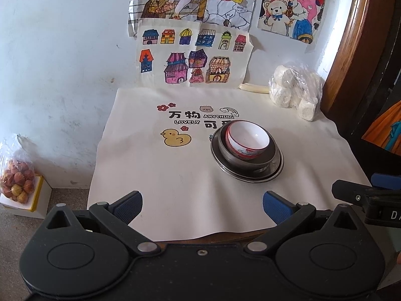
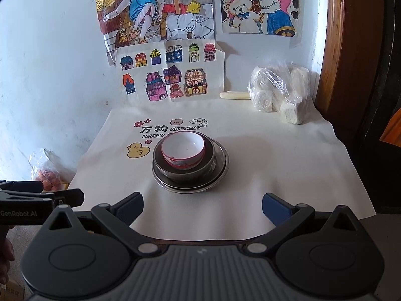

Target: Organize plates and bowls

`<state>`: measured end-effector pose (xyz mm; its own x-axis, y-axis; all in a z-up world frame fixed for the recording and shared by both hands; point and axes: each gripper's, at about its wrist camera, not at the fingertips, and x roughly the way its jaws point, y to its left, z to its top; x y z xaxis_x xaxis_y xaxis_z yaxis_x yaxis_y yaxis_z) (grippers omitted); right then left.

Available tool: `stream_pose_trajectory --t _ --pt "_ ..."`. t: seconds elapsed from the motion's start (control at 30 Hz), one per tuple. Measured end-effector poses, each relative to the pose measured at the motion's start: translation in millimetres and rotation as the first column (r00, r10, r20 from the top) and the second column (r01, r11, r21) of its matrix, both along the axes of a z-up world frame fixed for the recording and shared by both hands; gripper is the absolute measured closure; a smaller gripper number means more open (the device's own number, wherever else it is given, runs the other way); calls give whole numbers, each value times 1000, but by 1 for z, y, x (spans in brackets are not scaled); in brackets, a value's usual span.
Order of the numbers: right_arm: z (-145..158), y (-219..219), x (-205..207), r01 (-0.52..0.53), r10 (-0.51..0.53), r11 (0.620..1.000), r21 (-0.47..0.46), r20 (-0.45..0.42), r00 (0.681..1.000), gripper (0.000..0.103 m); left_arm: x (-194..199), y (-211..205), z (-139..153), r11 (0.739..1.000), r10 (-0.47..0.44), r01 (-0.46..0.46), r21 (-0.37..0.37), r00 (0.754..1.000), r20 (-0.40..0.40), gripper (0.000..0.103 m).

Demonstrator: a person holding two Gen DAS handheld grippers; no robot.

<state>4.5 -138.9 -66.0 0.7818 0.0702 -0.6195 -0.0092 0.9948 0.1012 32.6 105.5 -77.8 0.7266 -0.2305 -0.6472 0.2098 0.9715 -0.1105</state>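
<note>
On the cloth (image 2: 275,175), a white bowl (image 2: 183,150) nests in a dark metal bowl (image 2: 160,165) stacked on steel plates (image 2: 223,168). My left gripper (image 1: 202,207) and right gripper (image 2: 202,207) hover near, jaws spread, empty. A bag of white lumps (image 2: 278,92) sits behind.

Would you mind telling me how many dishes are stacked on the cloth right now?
3, nested mid-cloth: a steel plate at the bottom, a dark steel bowl on it, and a white red-rimmed bowl on top. Another thin plate might be hidden underneath.

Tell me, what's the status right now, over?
Left gripper and right gripper open, empty, short of the stack. White bowl nested in metal bowl on steel plate. Nothing in the way.
</note>
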Motion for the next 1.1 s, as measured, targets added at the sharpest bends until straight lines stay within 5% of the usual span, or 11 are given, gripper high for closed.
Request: stream_pose_trajectory --t 1.1 --pt "-4 1 17 -8 8 1000 -2 -28 1000 0 13 2 -5 1000 3 -3 -4 1000 -23 1"
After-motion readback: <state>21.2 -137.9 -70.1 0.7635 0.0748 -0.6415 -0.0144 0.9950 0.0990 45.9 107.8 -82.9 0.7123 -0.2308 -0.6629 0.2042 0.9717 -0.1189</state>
